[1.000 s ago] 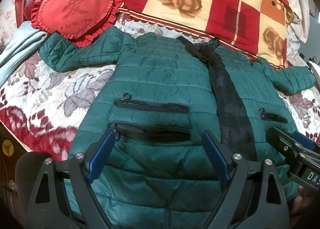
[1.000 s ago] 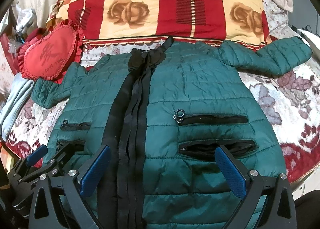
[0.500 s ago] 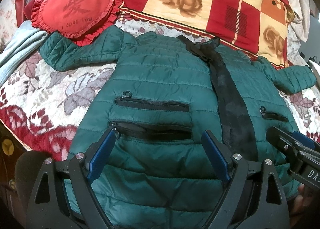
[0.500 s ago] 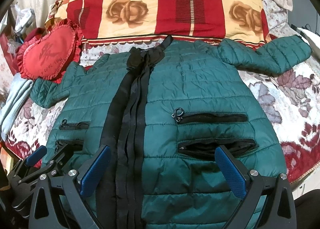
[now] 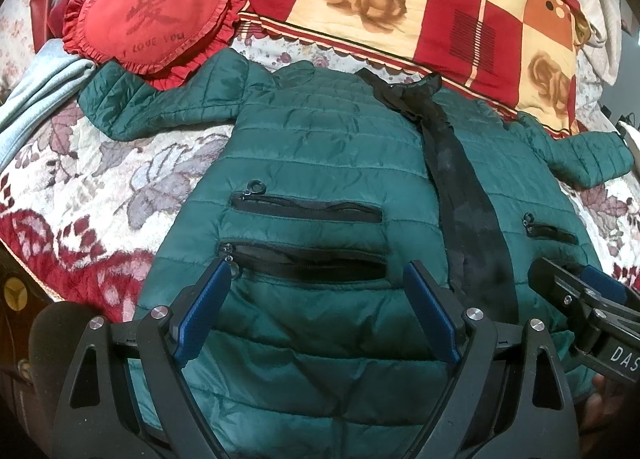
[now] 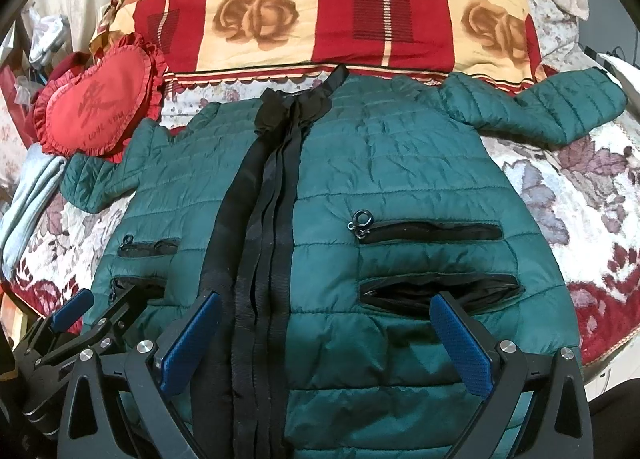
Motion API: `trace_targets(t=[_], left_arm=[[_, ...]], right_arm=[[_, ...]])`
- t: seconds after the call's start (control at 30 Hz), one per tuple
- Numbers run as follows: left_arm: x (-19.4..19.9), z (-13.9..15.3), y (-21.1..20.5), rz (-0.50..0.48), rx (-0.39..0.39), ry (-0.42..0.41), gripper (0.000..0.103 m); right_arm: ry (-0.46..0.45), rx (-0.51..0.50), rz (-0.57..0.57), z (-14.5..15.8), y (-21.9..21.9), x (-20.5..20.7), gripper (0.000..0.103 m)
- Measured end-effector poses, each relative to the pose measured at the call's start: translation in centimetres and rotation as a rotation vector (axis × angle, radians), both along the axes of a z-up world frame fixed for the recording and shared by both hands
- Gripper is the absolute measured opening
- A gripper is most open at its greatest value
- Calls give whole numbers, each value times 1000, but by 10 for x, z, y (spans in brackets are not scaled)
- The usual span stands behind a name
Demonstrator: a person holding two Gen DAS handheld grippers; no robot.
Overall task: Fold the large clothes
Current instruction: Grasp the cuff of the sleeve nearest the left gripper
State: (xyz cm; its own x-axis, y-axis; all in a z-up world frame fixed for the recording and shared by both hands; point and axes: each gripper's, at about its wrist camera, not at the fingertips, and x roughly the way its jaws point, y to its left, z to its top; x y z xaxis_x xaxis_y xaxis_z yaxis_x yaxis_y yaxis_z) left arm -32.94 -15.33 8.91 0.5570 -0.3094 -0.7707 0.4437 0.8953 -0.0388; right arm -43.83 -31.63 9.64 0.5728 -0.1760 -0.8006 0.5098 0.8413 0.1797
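Over the hem of the green puffer jacket (image 5: pixel 320 163) sits the left gripper (image 5: pixel 316 311), jaws spread wide, nothing between them. From the left wrist view, the jacket lies front-up across the floral bedspread (image 5: pixel 100 179), collar away from the tool, its long axis running straight ahead from hem to collar. The black zipper placket (image 5: pixel 460 195) lies off to the gripper's right; the left sleeve (image 5: pixel 160 99) stretches out sideways, its cuff end touching the heart-shaped red cushion (image 5: pixel 152 19). The left tool looks the nearer one to that sleeve.

Switching to the right wrist view: the right gripper (image 6: pixel 324 339) is also wide open and empty, poised level above the hem just right of the placket (image 6: pixel 260 239). The right sleeve (image 6: pixel 540 107) runs out sideways from the jacket's far shoulder, beside the chequered rose quilt (image 6: pixel 360 11). Whether either tool actually touches the fabric is hard to say from here. Likely first call: sleeves inward.
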Motion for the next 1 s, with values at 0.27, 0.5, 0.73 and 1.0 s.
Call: trace_targets(t=[0.27, 0.5, 0.73, 1.0], left_arm=[[31, 15, 19, 48, -26, 0, 88], [106, 36, 56, 169, 17, -36, 88], [206, 37, 121, 393, 50, -49, 88], [310, 14, 189, 597, 54, -30, 88]], right_arm=[[-7, -11, 24, 3, 2, 13, 103], [2, -32, 73, 10, -2, 39, 103], [-6, -8, 102, 16, -8, 63, 103], [38, 29, 139, 0, -4, 85, 103]])
